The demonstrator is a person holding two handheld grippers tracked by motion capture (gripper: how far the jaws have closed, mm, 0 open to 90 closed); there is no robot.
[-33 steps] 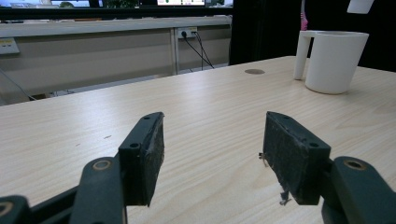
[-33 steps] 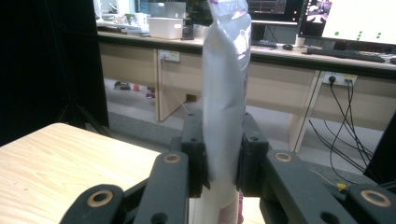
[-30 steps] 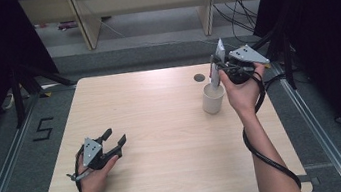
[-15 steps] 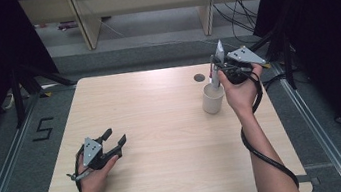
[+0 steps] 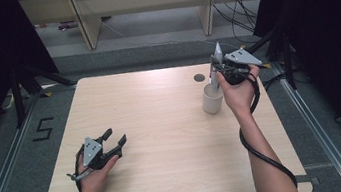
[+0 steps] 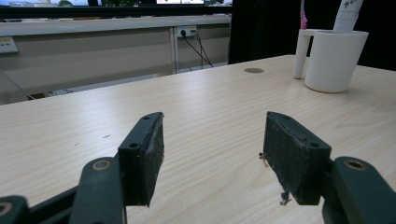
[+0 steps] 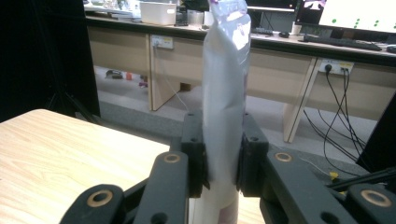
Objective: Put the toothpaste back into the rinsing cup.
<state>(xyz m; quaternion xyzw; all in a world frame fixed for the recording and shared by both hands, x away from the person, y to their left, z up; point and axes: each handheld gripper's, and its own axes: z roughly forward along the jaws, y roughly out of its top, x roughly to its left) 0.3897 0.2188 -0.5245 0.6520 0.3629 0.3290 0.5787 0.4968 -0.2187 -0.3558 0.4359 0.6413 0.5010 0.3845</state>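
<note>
Nothing much has shifted since a second ago — right claw stays clamped on the white tube, upright in the white cup. Lower it straight, releasing only once seated. Left claw rests apart on the table, well clear — only the cable hole sits nearby

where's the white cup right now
In the high view the white cup stands on the far right part of the table, just near of the round hole, under the right hand-held gripper.
</note>
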